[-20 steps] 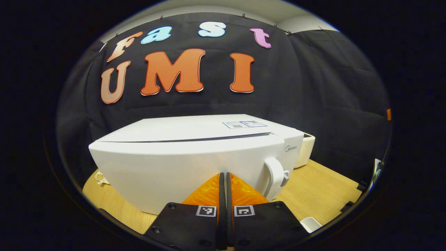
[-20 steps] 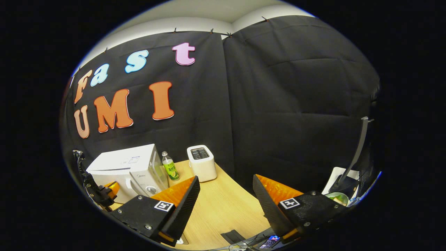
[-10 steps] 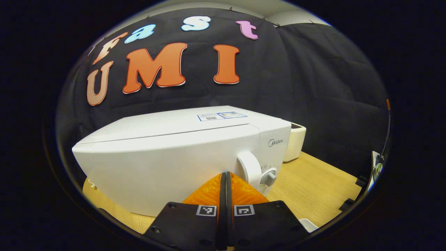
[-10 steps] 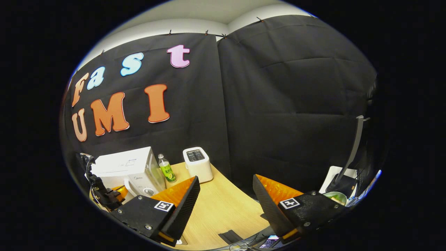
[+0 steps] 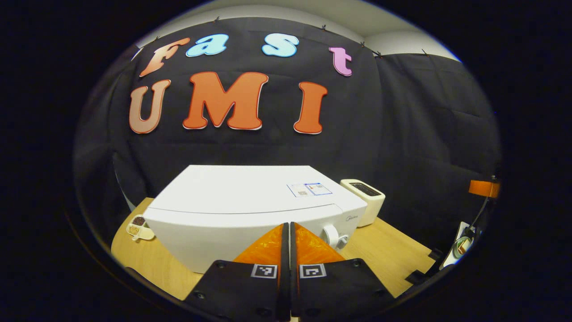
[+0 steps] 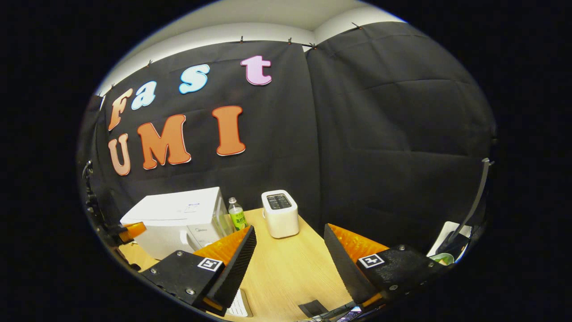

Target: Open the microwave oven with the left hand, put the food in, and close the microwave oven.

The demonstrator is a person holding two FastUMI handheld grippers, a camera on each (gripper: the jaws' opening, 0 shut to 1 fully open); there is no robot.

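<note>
Microwave (image 5: 250, 210) sits on the table (image 5: 393, 250), door flush with the body, so it reads as closed. My left gripper (image 5: 286, 230) is clenched on nothing and off the door. My right gripper (image 6: 288, 241) is spread wide, empty, well apart from the microwave (image 6: 176, 219). I cannot tell whether food is inside. By my judgement either no step is done or all are.

- Left gripper view looks from close in front of the white microwave oven (image 5: 250, 201), slightly above it, toward the booth's back wall.
- Right gripper view looks from farther back, down across the wooden table (image 6: 286, 264).
- Both views share the microwave oven (image 6: 178, 214) and toaster (image 6: 280, 213).
</note>
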